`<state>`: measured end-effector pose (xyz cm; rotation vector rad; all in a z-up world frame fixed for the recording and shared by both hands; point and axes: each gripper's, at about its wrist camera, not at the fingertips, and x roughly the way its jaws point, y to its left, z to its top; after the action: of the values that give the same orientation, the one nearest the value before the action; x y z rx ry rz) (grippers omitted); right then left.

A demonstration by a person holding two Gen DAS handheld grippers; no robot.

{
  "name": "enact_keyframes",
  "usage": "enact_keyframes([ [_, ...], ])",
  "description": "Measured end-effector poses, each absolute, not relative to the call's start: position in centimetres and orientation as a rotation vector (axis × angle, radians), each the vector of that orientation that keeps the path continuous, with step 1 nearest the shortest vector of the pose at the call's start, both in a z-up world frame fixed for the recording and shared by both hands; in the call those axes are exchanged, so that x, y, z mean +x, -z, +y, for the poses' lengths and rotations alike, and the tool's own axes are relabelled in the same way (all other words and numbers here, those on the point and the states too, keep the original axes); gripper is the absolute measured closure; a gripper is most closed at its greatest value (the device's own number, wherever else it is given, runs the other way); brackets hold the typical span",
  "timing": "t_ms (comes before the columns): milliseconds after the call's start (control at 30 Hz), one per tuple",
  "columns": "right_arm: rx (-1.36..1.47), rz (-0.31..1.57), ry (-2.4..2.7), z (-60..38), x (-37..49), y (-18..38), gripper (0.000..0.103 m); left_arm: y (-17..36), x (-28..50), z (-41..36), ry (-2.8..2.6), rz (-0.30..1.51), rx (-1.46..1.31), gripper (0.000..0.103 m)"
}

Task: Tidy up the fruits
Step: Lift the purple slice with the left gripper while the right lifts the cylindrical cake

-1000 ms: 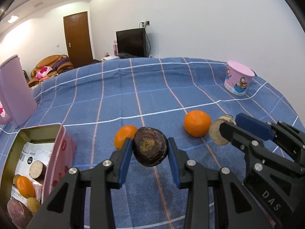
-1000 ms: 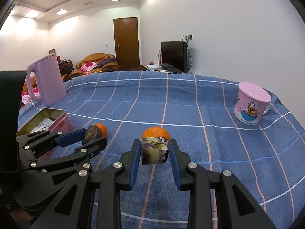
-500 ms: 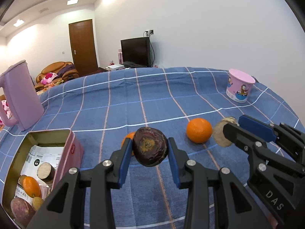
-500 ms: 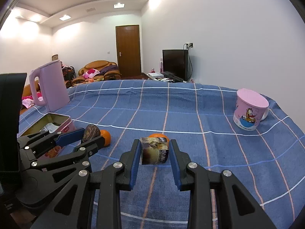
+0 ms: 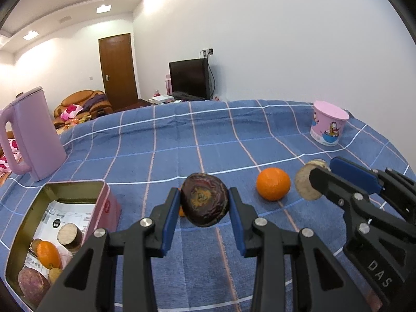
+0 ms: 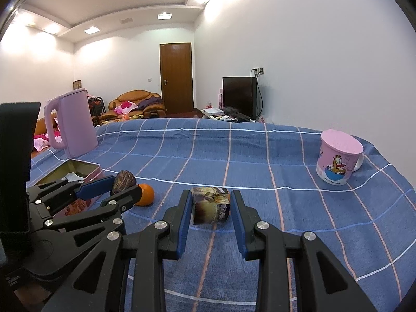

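Change since a second ago: both pieces in our grip sit higher against the cloth, the orange that showed behind the left one is now almost hidden, and more ceiling fills both views; our grips are unchanged.

Item, nearest: left gripper (image 5: 205, 202), clenched on a dark purple-brown fruit (image 5: 205, 199), held clear of the cloth by its two sides. We judge it firm and fairly light, with a rounded skin that could roll between flat pads; a hold across the widest girth suits it.

Item: right gripper (image 6: 211, 206), clenched on a cut piece with a pale face (image 6: 211, 205), also lifted. Its flat faces give the pads good seats; we judge it stiff and unlikely to slip.

Item, low left: open tin (image 5: 75, 186), holding an orange, a purple tuber and a cut piece; likely where these go.

Item, middle: two loose oranges on the blue checked cloth (image 5: 182, 135), one (image 5: 273, 184) between the grippers, one (image 6: 145, 194) just beside the tin. Smooth, round, prone to rolling.

Item, far: pink kettle (image 5: 33, 135) and pink cartoon cup (image 5: 328, 123), well apart.
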<state>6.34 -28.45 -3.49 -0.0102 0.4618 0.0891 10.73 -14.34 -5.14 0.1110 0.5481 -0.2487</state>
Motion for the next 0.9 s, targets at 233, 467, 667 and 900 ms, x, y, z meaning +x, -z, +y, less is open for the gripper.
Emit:
enact_keyframes([
  [233, -0.013, 0.449, -0.089, -28.4, 6.2, 3.5, 0.071, 4.9, 10.4, -14.2, 0.24, 0.527, 0.113, 0.064],
  [467, -0.013, 0.431, -0.091, -28.4, 5.8, 3.3, 0.071, 4.8, 10.1, -14.2, 0.23, 0.51, 0.11, 0.064],
  [667, -0.014, 0.418, -0.091, -28.5, 5.6, 3.2, 0.071, 4.6, 9.8, -14.1, 0.22, 0.49, 0.109, 0.064],
  [900, -0.015, 0.395, -0.094, -28.4, 5.2, 3.0, 0.071, 4.4, 9.3, -14.1, 0.21, 0.462, 0.118, 0.064],
])
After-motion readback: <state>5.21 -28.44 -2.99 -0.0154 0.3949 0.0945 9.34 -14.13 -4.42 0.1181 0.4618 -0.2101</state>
